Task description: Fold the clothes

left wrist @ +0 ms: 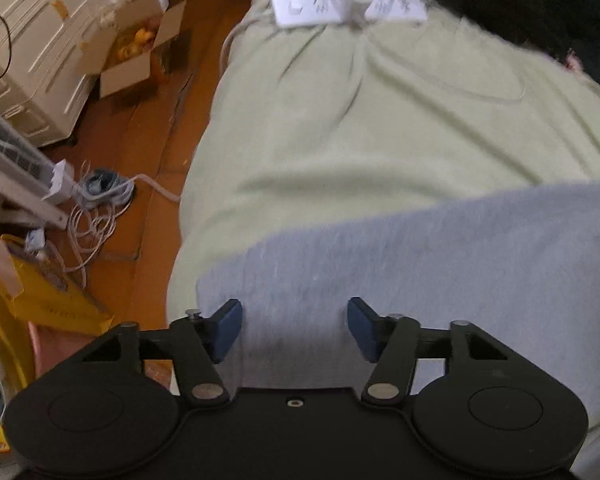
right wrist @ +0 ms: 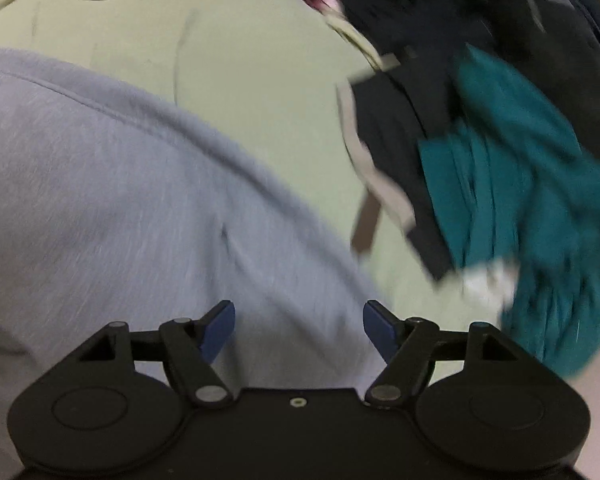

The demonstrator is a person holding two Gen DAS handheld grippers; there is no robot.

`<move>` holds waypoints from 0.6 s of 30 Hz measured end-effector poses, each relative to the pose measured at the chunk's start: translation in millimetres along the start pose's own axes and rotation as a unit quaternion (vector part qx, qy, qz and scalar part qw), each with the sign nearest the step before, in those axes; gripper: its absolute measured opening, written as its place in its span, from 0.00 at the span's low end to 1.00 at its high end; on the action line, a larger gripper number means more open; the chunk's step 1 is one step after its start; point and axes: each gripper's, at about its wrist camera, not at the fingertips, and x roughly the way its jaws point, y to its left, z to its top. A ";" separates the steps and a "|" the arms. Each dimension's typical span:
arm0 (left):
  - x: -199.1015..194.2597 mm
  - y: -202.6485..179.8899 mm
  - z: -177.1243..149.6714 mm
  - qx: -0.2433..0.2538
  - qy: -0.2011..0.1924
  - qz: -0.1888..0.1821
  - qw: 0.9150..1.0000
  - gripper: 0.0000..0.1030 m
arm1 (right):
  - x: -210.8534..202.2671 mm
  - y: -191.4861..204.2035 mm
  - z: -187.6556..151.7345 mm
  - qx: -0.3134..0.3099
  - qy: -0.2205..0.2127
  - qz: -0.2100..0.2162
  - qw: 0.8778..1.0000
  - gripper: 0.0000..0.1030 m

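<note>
A light grey garment (left wrist: pixel 440 264) lies spread on a pale green bed sheet (left wrist: pixel 380 120). It also fills the left half of the right wrist view (right wrist: pixel 100 200). My left gripper (left wrist: pixel 295 328) is open and empty, just above the grey garment near its left edge. My right gripper (right wrist: pixel 299 330) is open and empty, above the grey garment's right edge. Both views are blurred by motion.
A white power strip (left wrist: pixel 348 6) with plugs lies on the sheet at the far end. A pile of dark and teal clothes (right wrist: pixel 520 168) lies to the right. Left of the bed are an orange floor (left wrist: pixel 148 128), cardboard boxes (left wrist: pixel 136 48), cables and a white cabinet.
</note>
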 end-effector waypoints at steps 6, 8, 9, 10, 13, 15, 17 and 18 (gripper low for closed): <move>31.5 -4.6 -6.7 0.021 0.026 0.031 0.999 0.51 | -26.5 17.8 -53.4 -0.003 0.055 -0.024 0.998 0.70; 36.4 -6.2 -9.2 0.019 0.027 0.035 0.999 0.52 | -31.2 17.7 -65.4 0.001 0.070 -0.032 0.997 0.70; 39.0 -8.5 -8.9 0.020 0.027 0.041 0.999 0.53 | -33.5 16.4 -70.5 0.010 0.073 -0.036 0.997 0.70; 41.6 -10.8 -8.6 0.022 0.027 0.046 0.998 0.53 | -35.8 14.5 -75.2 0.023 0.074 -0.040 0.996 0.70; 40.2 -16.0 -7.6 0.013 0.031 0.060 0.998 0.54 | -40.8 9.4 -87.7 0.066 0.071 -0.041 0.994 0.70; 31.5 -15.3 -7.0 0.001 0.029 0.062 0.998 0.56 | -40.9 4.6 -98.3 0.094 0.064 -0.041 0.993 0.73; 17.4 -13.6 -8.6 -0.026 0.022 0.059 0.998 0.62 | -37.7 -1.0 -106.8 0.115 0.058 -0.033 0.991 0.75; 12.2 -13.7 -10.2 -0.032 0.018 0.061 0.997 0.68 | -34.5 -5.0 -111.5 0.126 0.055 -0.027 0.990 0.76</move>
